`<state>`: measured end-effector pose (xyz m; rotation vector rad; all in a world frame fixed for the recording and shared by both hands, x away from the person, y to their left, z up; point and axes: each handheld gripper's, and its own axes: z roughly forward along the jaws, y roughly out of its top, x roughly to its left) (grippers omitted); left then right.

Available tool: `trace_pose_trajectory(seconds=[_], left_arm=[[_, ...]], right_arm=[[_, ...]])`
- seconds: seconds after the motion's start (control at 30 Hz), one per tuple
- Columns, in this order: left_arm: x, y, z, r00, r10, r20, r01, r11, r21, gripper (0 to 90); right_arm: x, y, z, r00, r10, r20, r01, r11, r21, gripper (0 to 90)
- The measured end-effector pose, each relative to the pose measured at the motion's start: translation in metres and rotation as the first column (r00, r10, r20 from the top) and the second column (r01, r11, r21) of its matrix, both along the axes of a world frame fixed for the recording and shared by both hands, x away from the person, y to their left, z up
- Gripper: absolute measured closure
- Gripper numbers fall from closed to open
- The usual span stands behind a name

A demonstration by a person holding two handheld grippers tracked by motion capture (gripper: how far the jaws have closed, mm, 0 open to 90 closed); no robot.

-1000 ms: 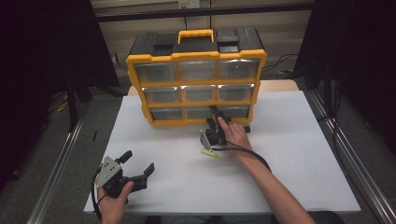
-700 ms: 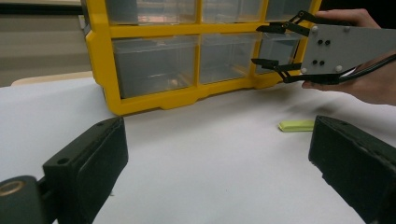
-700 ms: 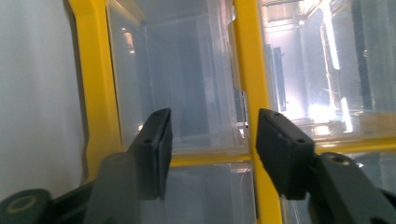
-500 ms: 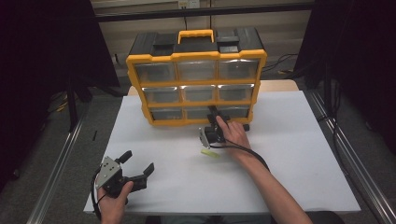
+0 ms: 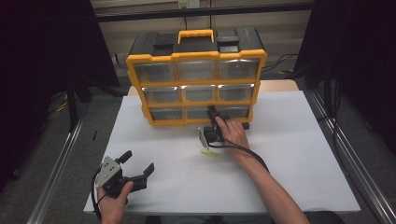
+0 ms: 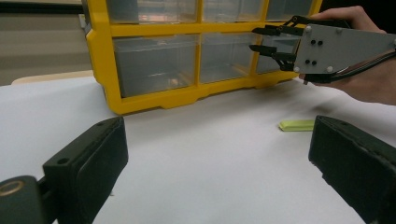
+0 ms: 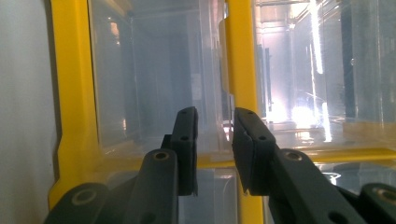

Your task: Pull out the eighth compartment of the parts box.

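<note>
I have the right gripper (image 5: 211, 112) up against the bottom row of the yellow organizer (image 5: 196, 88), which stands at the far side of the white table (image 5: 289, 177). In the right gripper view its jaws have just been closing and now stand a narrow gap apart around the pull tab of a clear drawer (image 7: 154, 84); I cannot tell whether the pads are pressing on the tab yet. My left gripper (image 5: 137, 165) sits well apart near the table's front left corner, jaws spread wide with nothing between them. A small pale green piece (image 5: 210, 152) lies flat on the table just beside my right hand (image 5: 233, 135).
</note>
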<state>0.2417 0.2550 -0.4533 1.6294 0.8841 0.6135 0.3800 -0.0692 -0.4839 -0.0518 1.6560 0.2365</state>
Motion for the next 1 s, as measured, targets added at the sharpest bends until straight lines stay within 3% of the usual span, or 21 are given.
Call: trace_pose_trajectory(seconds=[0.1, 0.27, 0.43, 0.47, 0.67, 0.73, 0.8, 0.83, 1.0], left_arm=[[-0.0002, 0.0001, 0.0001, 1.0000, 0.009, -0.001, -0.009, 1.0000, 0.002, 4.8], [-0.0003, -0.0001, 0.0002, 1.0000, 0.009, 0.001, -0.009, 1.0000, -0.001, 4.8], [0.0003, 0.0010, -0.0001, 1.0000, 0.003, 0.000, -0.003, 1.0000, 0.001, 4.8], [0.0003, 0.0011, -0.0001, 1.0000, 0.002, -0.001, -0.002, 1.0000, 0.000, 4.8], [0.0003, 0.0018, -0.0003, 0.9999, 0.014, -0.002, -0.014, 0.9999, 0.001, 4.8], [0.0000, 0.0020, 0.0000, 0.9999, 0.013, -0.001, -0.013, 0.9999, 0.003, 4.8], [0.0001, 0.0023, 0.0002, 1.0000, 0.007, 0.003, -0.007, 1.0000, 0.000, 4.8], [-0.0001, 0.0022, 0.0003, 1.0000, 0.009, 0.003, -0.009, 1.0000, 0.000, 4.8], [-0.0006, 0.0017, 0.0004, 0.9999, 0.012, 0.002, -0.012, 0.9999, 0.006, 4.8]], right_arm=[[0.0003, 0.0006, 0.0015, 0.9999, -0.001, 0.017, 0.002, 0.9998, -0.021, 74.5], [0.0001, 0.0006, 0.0010, 0.9999, -0.005, 0.015, 0.005, 1.0000, 0.002, 77.4], [-0.0002, 0.0011, 0.0008, 0.9997, -0.012, 0.020, 0.012, 0.9999, 0.001, 78.2], [0.0004, 0.0013, 0.0015, 0.9996, -0.004, 0.028, 0.005, 0.9998, -0.017, 78.3], [-0.0004, 0.0017, 0.0000, 0.9996, -0.017, 0.022, 0.017, 0.9995, 0.028, 78.1], [-0.0004, 0.0014, 0.0015, 0.9995, -0.010, 0.029, 0.010, 0.9999, 0.009, 78.3], [-0.0011, 0.0009, 0.0007, 0.9997, -0.015, 0.018, 0.015, 0.9994, 0.032, 78.2], [-0.0013, 0.0008, 0.0034, 0.9998, -0.005, 0.019, 0.005, 0.9999, 0.009, 78.0], [-0.0043, 0.0013, 0.0033, 0.9998, -0.009, 0.015, 0.008, 0.9996, 0.028, 78.0]])
